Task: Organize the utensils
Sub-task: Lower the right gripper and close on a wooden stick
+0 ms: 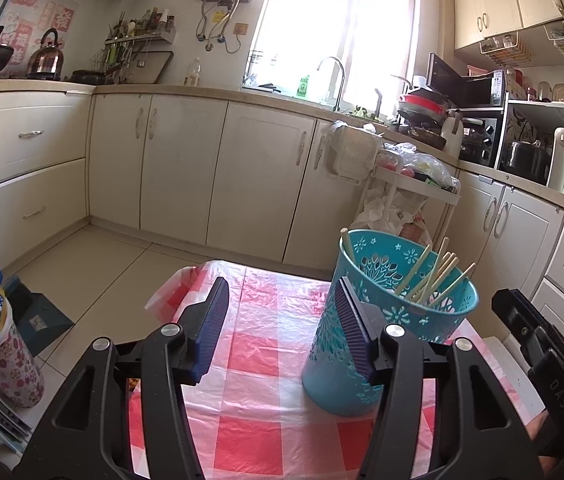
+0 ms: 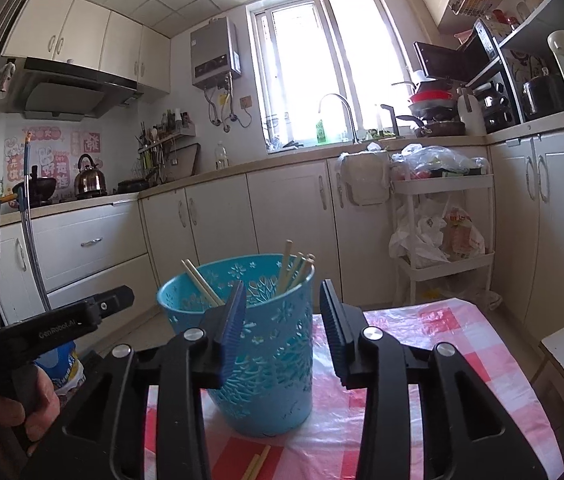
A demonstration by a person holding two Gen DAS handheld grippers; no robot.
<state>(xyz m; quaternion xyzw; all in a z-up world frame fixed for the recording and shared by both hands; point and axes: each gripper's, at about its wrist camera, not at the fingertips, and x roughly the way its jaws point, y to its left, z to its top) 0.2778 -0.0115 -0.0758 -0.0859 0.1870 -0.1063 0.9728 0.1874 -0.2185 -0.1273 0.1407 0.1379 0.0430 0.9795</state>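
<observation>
Chopsticks (image 2: 295, 270) stand loose in the turquoise basket (image 2: 270, 360), which sits on the red-checked tablecloth (image 2: 441, 344) at lower centre of the right wrist view. A further pair of chopsticks (image 2: 257, 463) lies flat on the cloth at the bottom edge, just in front of the basket.

The right gripper (image 2: 282, 320) is spread wide with nothing between its pads, hovering before the basket. The left gripper (image 1: 282, 320) is likewise released and empty, with the basket (image 1: 381, 320) at its right-hand finger (whether that finger touches the wall, I cannot tell).

The main risk, as I judge it, is tipping: the basket is tall, light and narrower at its base, so a nudge near the rim could topple it and spill the sticks. The plastic cloth looks slick and wrinkled, so the flat pair may slide away from a pinch, or the cloth may bunch up.

Around the table, a white trolley (image 2: 441, 216) with bags stands at right, and a floral canister (image 1: 6, 364) at lower left of the left wrist view. Neither blocks the reach; only the basket itself crowds the lying pair.
</observation>
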